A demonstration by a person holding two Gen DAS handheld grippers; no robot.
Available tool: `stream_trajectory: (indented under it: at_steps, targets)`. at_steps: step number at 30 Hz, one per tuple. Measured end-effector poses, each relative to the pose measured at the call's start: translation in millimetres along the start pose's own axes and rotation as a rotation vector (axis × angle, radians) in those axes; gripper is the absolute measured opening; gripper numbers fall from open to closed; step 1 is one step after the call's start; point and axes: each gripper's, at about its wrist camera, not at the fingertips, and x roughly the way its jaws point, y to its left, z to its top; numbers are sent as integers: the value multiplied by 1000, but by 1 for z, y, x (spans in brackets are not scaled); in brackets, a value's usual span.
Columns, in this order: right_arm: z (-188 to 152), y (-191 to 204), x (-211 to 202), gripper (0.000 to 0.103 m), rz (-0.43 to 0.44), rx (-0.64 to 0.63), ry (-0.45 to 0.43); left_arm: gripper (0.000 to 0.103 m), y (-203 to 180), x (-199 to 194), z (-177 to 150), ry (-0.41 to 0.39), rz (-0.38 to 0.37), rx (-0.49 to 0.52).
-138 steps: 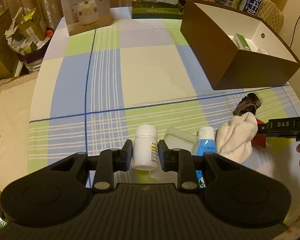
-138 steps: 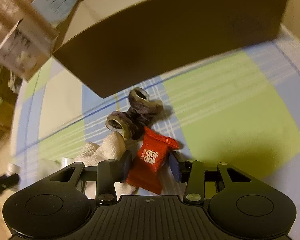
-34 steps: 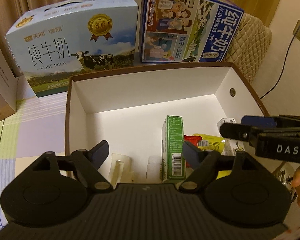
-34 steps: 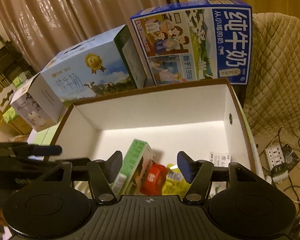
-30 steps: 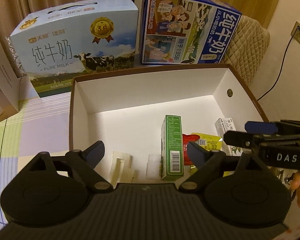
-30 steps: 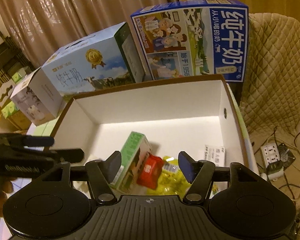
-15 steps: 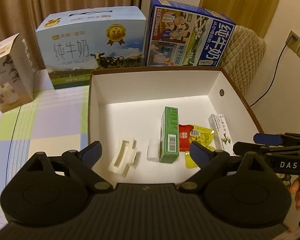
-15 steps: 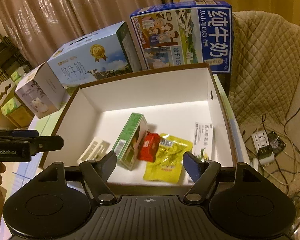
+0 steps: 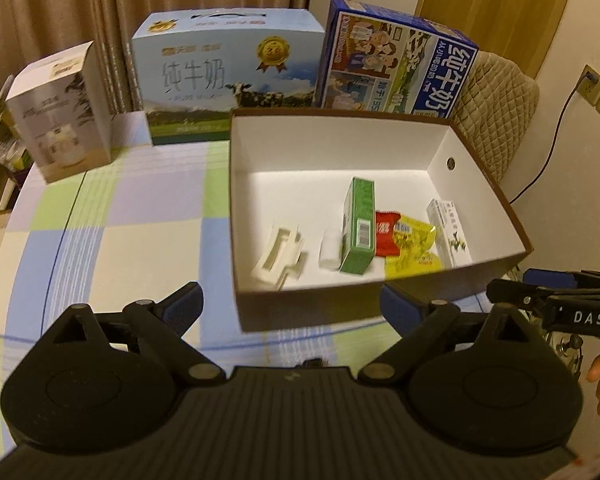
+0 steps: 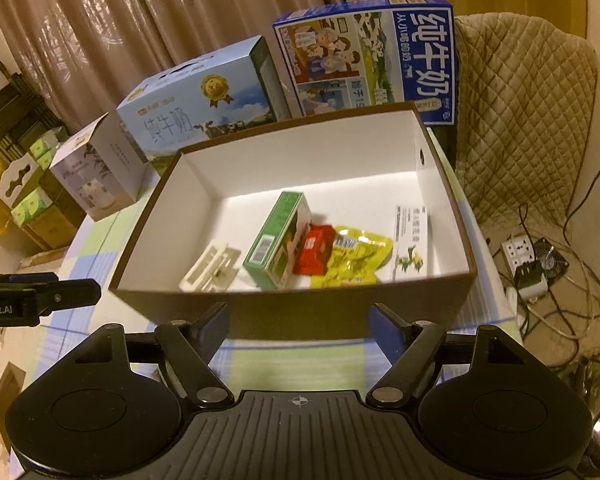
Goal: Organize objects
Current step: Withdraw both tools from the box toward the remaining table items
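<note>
The brown cardboard box with white inside (image 9: 496,196) sits on the checked tablecloth (image 9: 140,220), and everything is in it — a green carton (image 9: 358,226) at the middle of its floor, a red sachet (image 9: 386,232) and yellow packet (image 9: 412,240) just right of that, a white carton (image 9: 448,232) by the right wall, a small white bottle (image 9: 330,252) and white plastic tray (image 9: 278,254) to the left. The left gripper (image 9: 292,304) and right gripper (image 10: 298,320) hang before the near wall — jaws wide, nothing between them.

Hovered wide open, empty: left gripper (image 9: 290,304) at six o'clock. Sat ahead at one o'clock: brown box (image 9: 380,308), holding green carton (image 9: 358,226), red packet (image 9: 386,232), yellow packet (image 9: 414,240), white bottle (image 9: 330,252).
</note>
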Motion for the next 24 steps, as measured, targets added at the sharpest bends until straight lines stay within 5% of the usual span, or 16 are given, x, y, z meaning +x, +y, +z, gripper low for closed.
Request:
stream_trajectory:
  at_steps: [24]
  targets:
    - [-68,34,-33,78,41,38,48,97,37,-56,-80,41,18,-23]
